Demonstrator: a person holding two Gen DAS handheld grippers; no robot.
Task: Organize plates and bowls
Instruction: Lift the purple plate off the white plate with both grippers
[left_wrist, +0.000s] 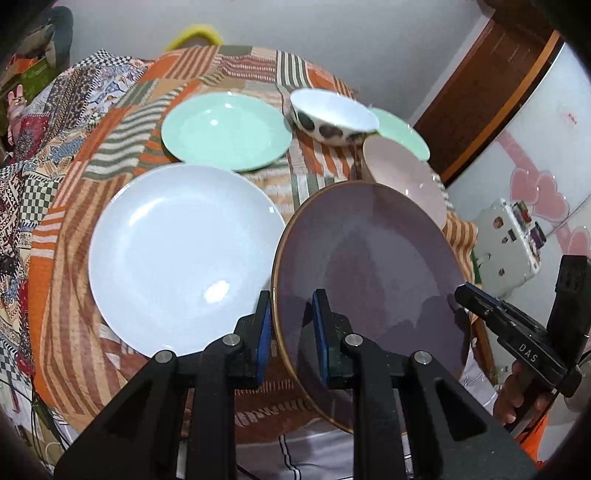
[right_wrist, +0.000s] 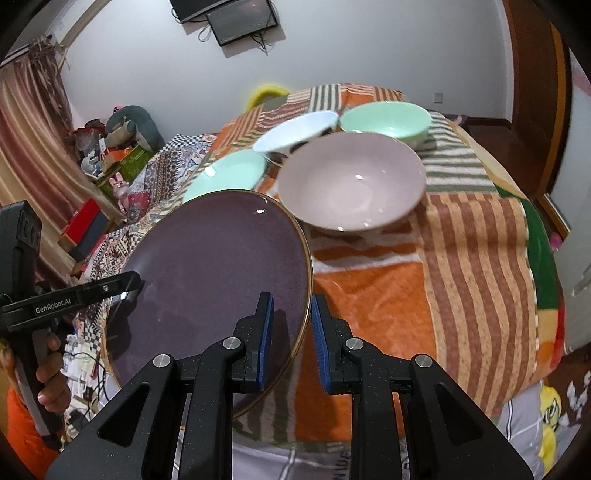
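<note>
Purple plate (left_wrist: 369, 266) is clamped by both your tools, left tool (left_wrist: 291, 332) and right tool (right_wrist: 291, 336), on opposite rims. White plate (left_wrist: 184, 254) lies just left, nearer your left tool.

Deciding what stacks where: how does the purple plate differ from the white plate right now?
The purple plate is held off the cloth and tilted, clamped at opposite rims by the left gripper and right gripper; the white plate lies flat on the patterned cloth, untouched. The purple plate is dark with a gold rim; the white plate is plain. Both are large, round, shallow and empty.
</note>
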